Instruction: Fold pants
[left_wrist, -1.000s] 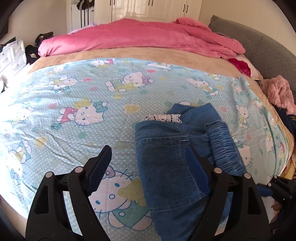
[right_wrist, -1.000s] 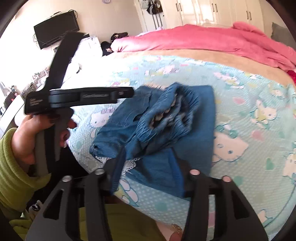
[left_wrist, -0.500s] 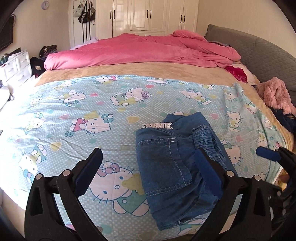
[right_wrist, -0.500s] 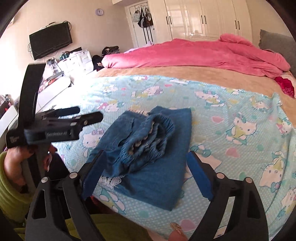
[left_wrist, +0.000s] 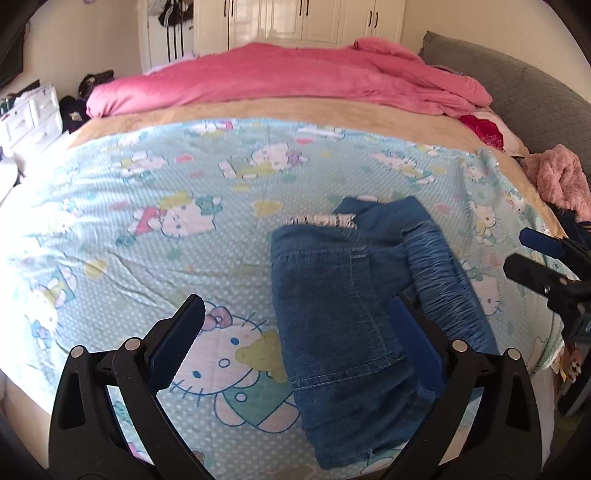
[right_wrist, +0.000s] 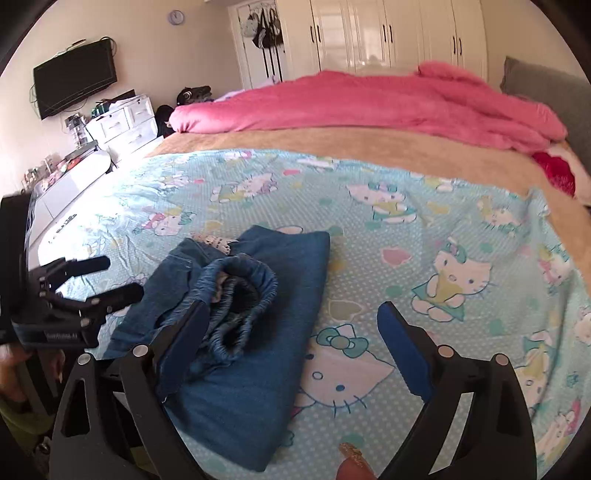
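with both holds let go, left gripper (left_wrist: 295, 343) spread wide and empty over folded denim pants (left_wrist: 354, 317) on cartoon-cat sheet (left_wrist: 147, 206); right gripper (right_wrist: 291, 336) just opened, empty. fold apparently finished; next, perhaps tucking elastic waistband (right_wrist: 236, 295) flat.

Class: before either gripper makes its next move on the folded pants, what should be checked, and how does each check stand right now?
1. Left gripper released: ok, jaws wide after opening, pads off the denim.
2. Right gripper released: ok, jaws just opened, gripping nothing.
3. Pants lie on the patterned sheet: ok.
4. Fold tidy: not ok, elastic waistband bunched on top, lace trim sticking out.
5. Layers underneath aligned: cannot tell, hidden.
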